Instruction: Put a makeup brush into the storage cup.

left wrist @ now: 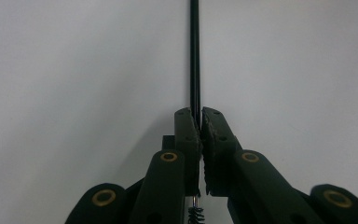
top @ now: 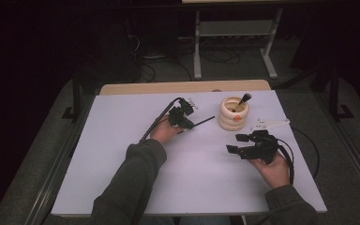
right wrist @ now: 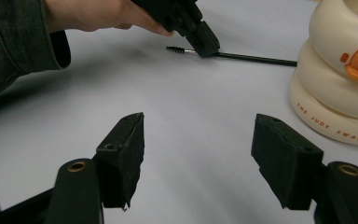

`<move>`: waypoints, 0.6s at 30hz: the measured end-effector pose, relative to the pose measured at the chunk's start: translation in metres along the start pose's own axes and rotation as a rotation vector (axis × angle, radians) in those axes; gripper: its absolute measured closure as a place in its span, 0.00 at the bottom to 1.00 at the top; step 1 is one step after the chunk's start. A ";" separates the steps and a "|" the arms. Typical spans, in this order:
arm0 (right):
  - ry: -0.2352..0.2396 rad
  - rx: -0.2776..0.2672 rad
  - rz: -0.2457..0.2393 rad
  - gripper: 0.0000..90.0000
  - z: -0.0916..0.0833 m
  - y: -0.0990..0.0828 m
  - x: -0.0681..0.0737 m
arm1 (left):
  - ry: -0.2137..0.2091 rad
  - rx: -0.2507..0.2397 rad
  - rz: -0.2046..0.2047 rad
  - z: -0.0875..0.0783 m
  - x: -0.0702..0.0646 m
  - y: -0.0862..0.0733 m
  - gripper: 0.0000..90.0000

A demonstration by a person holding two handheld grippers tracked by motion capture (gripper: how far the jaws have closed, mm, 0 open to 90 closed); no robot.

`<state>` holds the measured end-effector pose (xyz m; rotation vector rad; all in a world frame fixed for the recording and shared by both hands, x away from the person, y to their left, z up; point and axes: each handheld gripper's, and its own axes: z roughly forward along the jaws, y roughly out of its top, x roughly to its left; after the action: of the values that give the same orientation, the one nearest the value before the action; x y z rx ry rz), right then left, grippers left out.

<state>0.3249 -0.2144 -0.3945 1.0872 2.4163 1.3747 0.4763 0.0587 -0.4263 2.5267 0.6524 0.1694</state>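
Legibly | cream holder (right wrist: 340, 88) | wall lettering "THE JUDY SWAN" | orange beak

The left gripper (left wrist: 200, 123) rises from six o'clock, its two black jaws pressed together on a thin black rod (left wrist: 195, 51). The rod runs straight up from the jaw tips toward twelve o'clock and leaves the picture at the top edge. Below the pads, near six o'clock, a short bright metal stem leads to a small dark bristled tip (left wrist: 196, 215), probably the brush end of the same rod, though little of it is seen. Brass-coloured rivets mark the jaw arms at five and seven o'clock. Behind everything lies the plain pale table (left wrist: 74, 70), with a soft shadow left of the jaws.
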 end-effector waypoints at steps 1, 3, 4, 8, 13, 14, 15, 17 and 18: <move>0.000 0.000 0.000 0.37 0.000 0.000 0.000 | 0.003 0.000 0.006 -0.001 -0.001 0.000 0.96; 0.000 0.000 0.000 0.37 0.000 0.000 0.000 | 0.001 -0.003 0.013 -0.003 -0.002 0.001 0.96; 0.000 0.001 -0.001 0.37 0.001 0.000 0.000 | 0.000 -0.002 0.016 -0.004 -0.003 0.001 0.96; 0.001 0.006 0.000 0.37 0.001 0.000 0.001 | 0.000 0.003 0.027 -0.008 -0.003 0.000 0.96; -0.001 0.005 0.000 0.37 0.001 0.000 0.001 | -0.013 0.017 0.029 -0.009 -0.003 -0.002 0.96; 0.000 0.004 0.000 0.37 0.001 0.000 0.001 | -0.013 0.019 0.036 -0.008 -0.003 -0.002 0.96; 0.001 0.004 -0.001 0.37 0.001 0.000 0.001 | -0.015 0.023 0.037 -0.008 -0.004 -0.003 0.96; -0.001 0.005 -0.002 0.37 0.001 0.001 0.001 | -0.027 0.035 0.031 -0.006 -0.004 -0.004 0.96; -0.001 0.005 0.000 0.37 0.001 0.000 0.001 | -0.027 0.039 0.032 -0.005 -0.004 -0.005 0.96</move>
<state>0.3249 -0.2126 -0.3946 1.0880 2.4200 1.3690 0.4695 0.0631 -0.4245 2.5738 0.6112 0.1353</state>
